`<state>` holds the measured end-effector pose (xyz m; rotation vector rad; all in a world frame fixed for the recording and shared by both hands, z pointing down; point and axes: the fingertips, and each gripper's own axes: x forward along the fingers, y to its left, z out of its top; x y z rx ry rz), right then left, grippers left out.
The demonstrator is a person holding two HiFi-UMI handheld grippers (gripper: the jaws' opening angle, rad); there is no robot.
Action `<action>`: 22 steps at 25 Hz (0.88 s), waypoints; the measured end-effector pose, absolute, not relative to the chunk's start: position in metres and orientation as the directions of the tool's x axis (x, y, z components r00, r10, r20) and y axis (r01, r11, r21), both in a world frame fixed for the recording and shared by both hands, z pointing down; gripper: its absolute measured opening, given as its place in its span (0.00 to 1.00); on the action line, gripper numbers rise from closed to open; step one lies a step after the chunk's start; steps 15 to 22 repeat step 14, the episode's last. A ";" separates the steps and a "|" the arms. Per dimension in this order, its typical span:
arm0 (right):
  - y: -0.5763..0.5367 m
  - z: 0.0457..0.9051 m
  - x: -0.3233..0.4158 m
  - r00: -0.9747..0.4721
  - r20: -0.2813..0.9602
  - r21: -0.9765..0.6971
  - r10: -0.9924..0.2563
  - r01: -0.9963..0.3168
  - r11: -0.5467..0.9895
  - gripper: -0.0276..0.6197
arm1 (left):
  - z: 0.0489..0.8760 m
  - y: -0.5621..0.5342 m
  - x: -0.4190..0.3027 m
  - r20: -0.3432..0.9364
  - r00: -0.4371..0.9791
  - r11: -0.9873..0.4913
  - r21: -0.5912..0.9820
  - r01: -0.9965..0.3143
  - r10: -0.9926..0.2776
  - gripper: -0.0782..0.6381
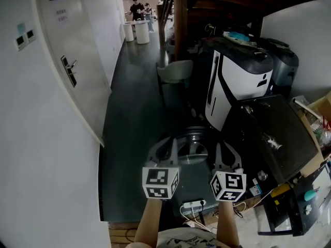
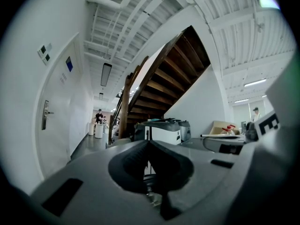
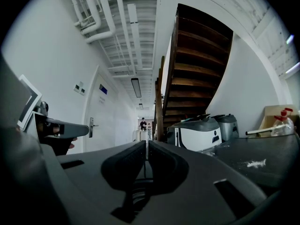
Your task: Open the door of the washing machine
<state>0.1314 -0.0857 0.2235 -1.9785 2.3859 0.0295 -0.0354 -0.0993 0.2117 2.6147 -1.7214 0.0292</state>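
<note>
The washing machine [image 1: 274, 133] is the dark box at the right of the head view, its black top dusty. Its round door [image 1: 192, 148] shows as a grey ring against the machine's left side, between my two grippers; I cannot tell how far it stands out. My left gripper [image 1: 169, 141] is held level just left of the ring, its jaws shut on nothing [image 2: 149, 142]. My right gripper [image 1: 221, 146] hovers by the machine's near corner, its jaws together with only a thin slit between them and nothing in it [image 3: 146, 142]. Neither gripper view shows the door.
A white and black floor-cleaning machine [image 1: 235, 74] stands beyond the washer under a wooden stair [image 1: 207, 4]. A white wall with a door [image 1: 70, 68] runs along the left. A grey chair [image 1: 176, 71], a power strip [image 1: 192, 204] and a cardboard box [image 1: 316, 119] are around. People stand far down the corridor [image 1: 137, 6].
</note>
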 end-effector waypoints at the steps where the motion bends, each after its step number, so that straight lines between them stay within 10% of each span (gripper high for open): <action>1: -0.087 0.224 0.131 -0.186 -0.044 -0.012 -0.982 -0.982 0.186 0.09 | 0.212 -0.100 -0.036 0.022 0.393 -0.393 -0.003 -0.920 -0.919 0.11; 22: -0.096 0.222 0.125 -0.194 -0.046 -0.019 -0.980 -0.981 0.195 0.09 | 0.210 -0.105 -0.037 0.020 0.397 -0.397 -0.032 -0.917 -0.918 0.11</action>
